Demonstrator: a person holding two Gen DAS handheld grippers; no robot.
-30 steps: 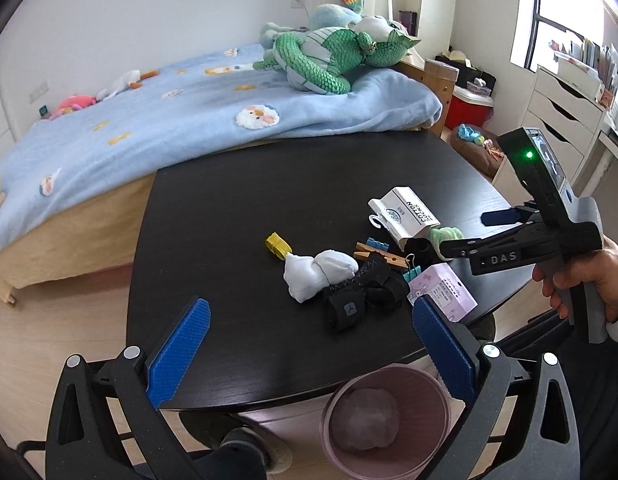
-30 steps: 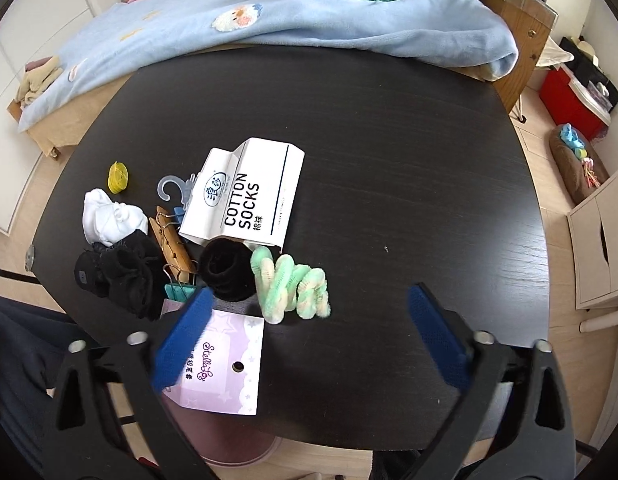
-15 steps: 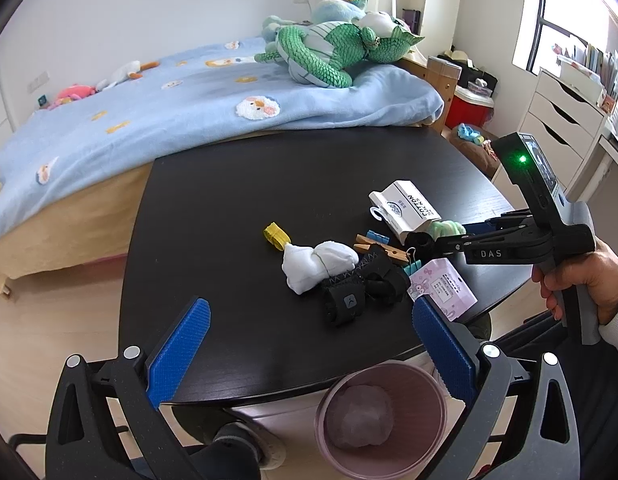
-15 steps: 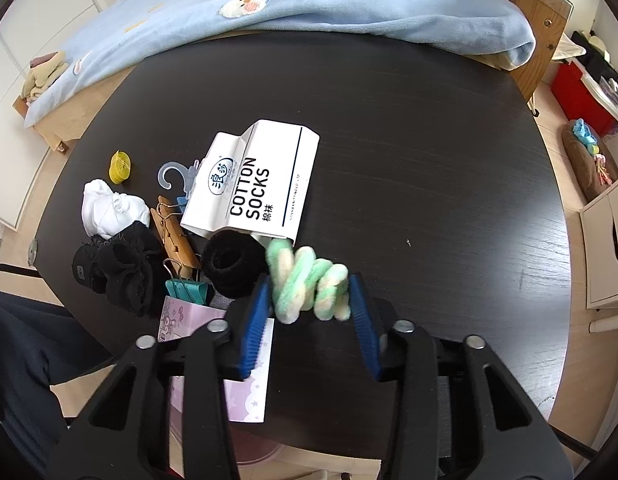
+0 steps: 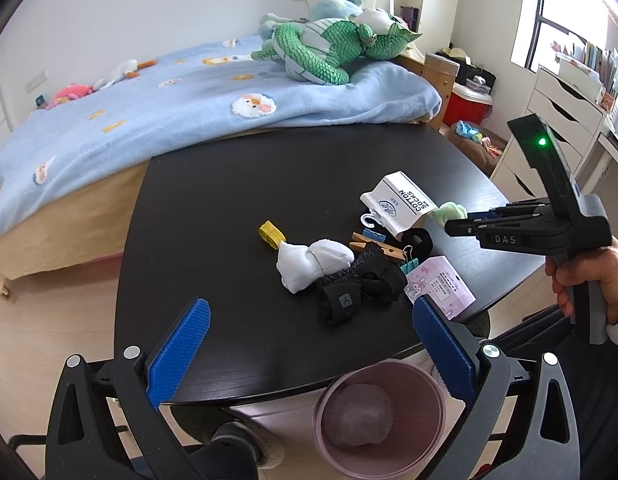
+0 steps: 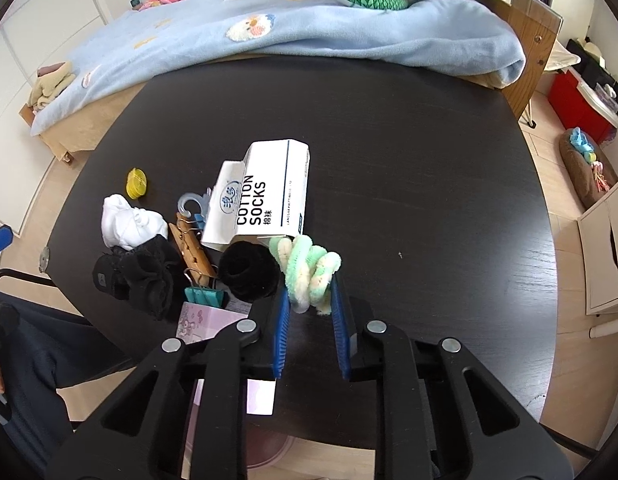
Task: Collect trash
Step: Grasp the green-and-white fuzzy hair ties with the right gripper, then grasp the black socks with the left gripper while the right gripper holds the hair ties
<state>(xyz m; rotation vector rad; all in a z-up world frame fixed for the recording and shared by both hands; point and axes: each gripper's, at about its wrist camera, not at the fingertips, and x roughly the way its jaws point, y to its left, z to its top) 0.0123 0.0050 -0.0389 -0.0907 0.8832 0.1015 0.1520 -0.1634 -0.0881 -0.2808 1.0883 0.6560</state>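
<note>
My right gripper (image 6: 309, 300) is shut on a green fluffy hair tie (image 6: 309, 268), held just above the black table (image 6: 409, 184); the tie also shows in the left wrist view (image 5: 451, 213). My left gripper (image 5: 309, 332) is open and empty above the table's near edge, over a pink bin (image 5: 379, 416) with a crumpled wad inside. On the table lie a white "COTTON SOCKS" box (image 6: 265, 200), a black hair tie (image 6: 249, 270), a white sock (image 6: 127, 220), black socks (image 6: 143, 276), wooden clothespins (image 6: 191, 246), a pink card (image 5: 439, 286) and a yellow roll (image 6: 136, 183).
A bed with a blue blanket (image 5: 169, 108) and a green plush toy (image 5: 329, 48) borders the table's far side. White drawers (image 5: 565, 108) stand at the right. A teal binder clip (image 6: 205, 296) and a plastic hook (image 6: 193, 204) lie among the items.
My right gripper closed on the green hair tie and lifted it off the table toward the socks box. My left gripper stayed open and drew back slightly.
</note>
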